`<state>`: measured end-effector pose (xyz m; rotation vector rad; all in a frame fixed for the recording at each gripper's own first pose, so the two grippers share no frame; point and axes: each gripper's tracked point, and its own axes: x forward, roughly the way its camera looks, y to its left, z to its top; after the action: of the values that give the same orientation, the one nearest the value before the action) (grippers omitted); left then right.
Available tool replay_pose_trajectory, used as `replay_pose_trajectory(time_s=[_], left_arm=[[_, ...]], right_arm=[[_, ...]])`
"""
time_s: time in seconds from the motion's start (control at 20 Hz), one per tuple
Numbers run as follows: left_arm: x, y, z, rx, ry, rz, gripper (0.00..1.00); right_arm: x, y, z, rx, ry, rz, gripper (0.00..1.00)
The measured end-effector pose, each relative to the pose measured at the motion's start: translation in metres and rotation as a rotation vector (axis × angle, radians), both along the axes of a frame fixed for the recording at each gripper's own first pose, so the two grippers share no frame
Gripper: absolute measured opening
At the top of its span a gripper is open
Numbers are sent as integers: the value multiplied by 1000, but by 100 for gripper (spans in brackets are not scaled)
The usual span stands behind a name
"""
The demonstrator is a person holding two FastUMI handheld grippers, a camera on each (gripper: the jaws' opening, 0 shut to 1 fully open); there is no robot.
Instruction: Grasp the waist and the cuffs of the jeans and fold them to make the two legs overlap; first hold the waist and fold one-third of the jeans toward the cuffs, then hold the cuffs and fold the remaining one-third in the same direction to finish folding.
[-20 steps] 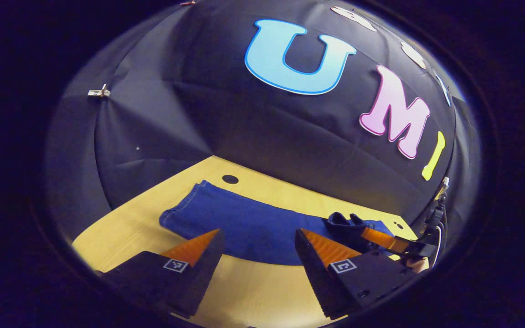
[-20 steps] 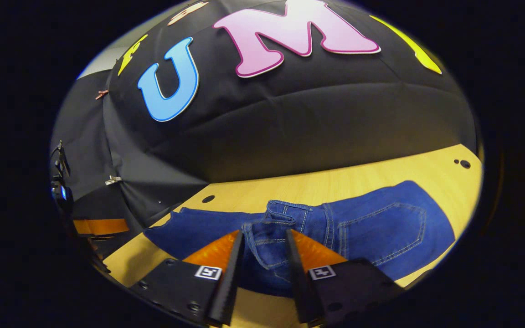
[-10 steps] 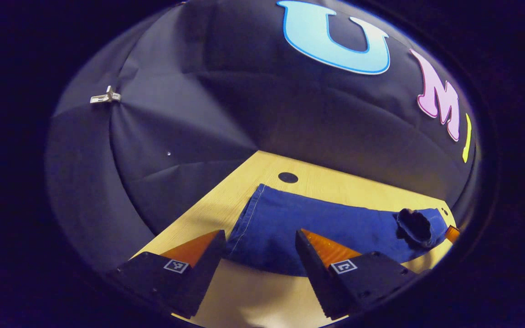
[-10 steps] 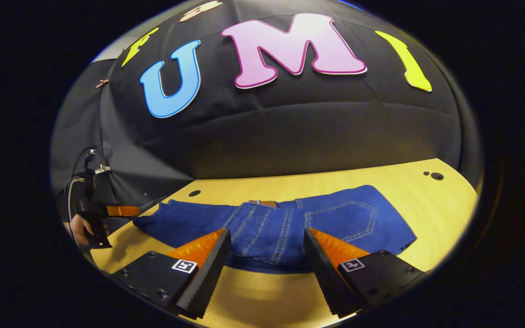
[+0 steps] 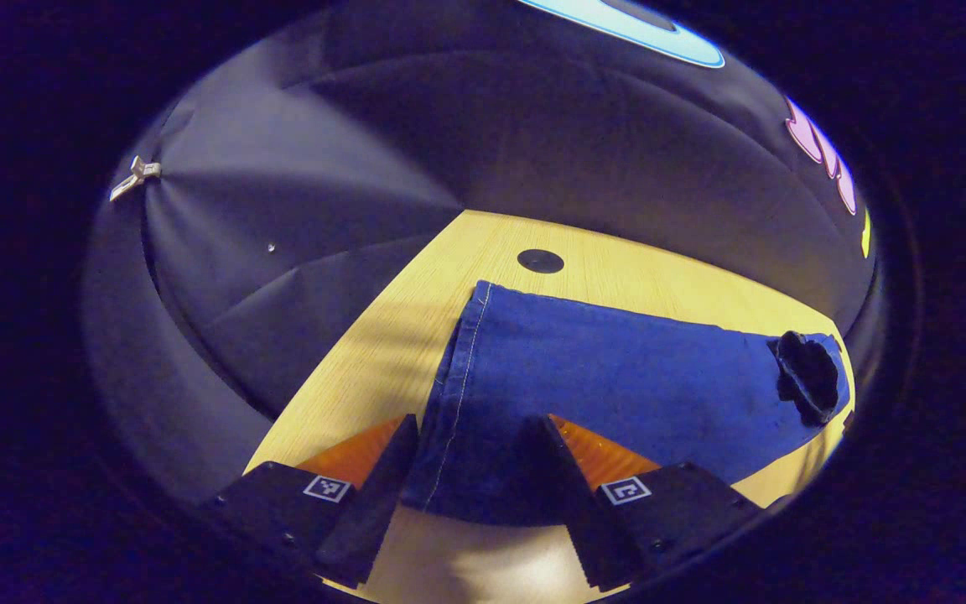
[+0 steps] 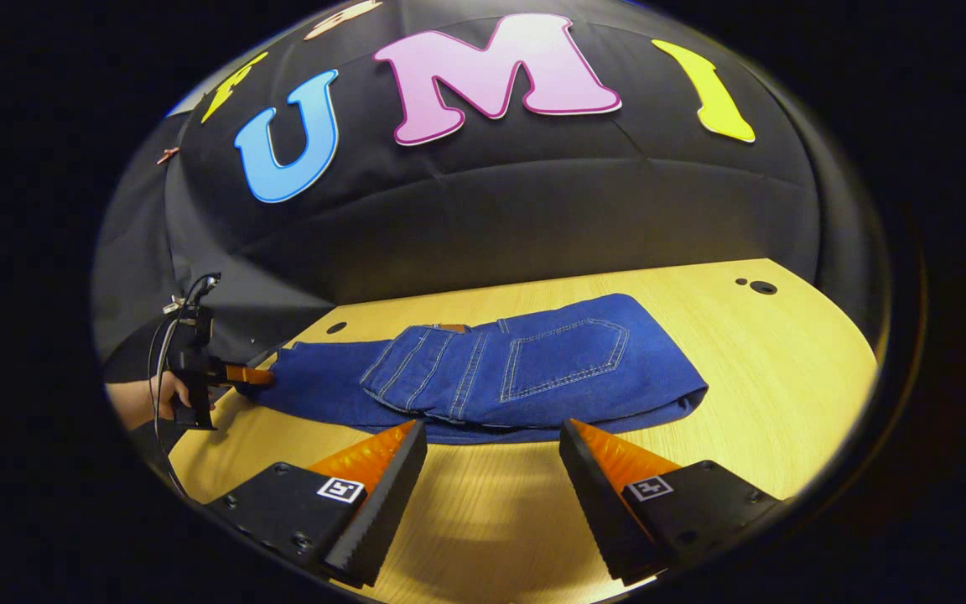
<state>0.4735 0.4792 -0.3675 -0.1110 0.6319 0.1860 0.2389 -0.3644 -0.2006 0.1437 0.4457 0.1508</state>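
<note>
- Blue denim: the jeans (image 6: 483,377) lie flat on the pale wooden table (image 6: 768,361), their long axis running left to right across the middle of the right gripper view. The waist third is already folded over toward the cuffs, with the back pocket (image 6: 567,356) facing up.
- At the far left of that view a person's hand (image 6: 166,399) holds the left claw (image 6: 248,375) level and low, its tip right at the cuff end of the jeans.
- In the left gripper view the left claw (image 5: 468,453) points along the leg. The cuff hem (image 5: 456,386) runs down into the gap between its fingers, which stand partly open around the cloth; I cannot tell whether both press on it.
- The cuffs sit directly ahead of the left claw, and the folded waist (image 5: 810,386) lies at the far right of that view, so the last fold would, in my judgement, carry the cuffs along that axis toward the waist.
- At the bottom of the right gripper view, the right claw (image 6: 493,453) is wide open, holds nothing and hovers just short of the near edge of the folded part.
</note>
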Motion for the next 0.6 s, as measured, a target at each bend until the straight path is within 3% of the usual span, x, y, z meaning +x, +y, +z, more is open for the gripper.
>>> replay_pose_trajectory(time_s=[0.2,0.25,0.35,0.5,0.6], left_arm=[[2,-1,2,-3,37,-88,90],[6,0,1,-4,31,-103,96],[8,-7,5,-47,-11,-65,29],[10,-10,5,-96,-52,-35,28],[8,-11,7,-113,-65,-20,13]], right_arm=[[-6,4,-12,10,36,6,97],[-7,5,-15,12,44,6,98],[-10,6,-20,15,61,8,98],[-12,5,-25,10,73,10,98],[-10,3,-25,3,70,8,98]])
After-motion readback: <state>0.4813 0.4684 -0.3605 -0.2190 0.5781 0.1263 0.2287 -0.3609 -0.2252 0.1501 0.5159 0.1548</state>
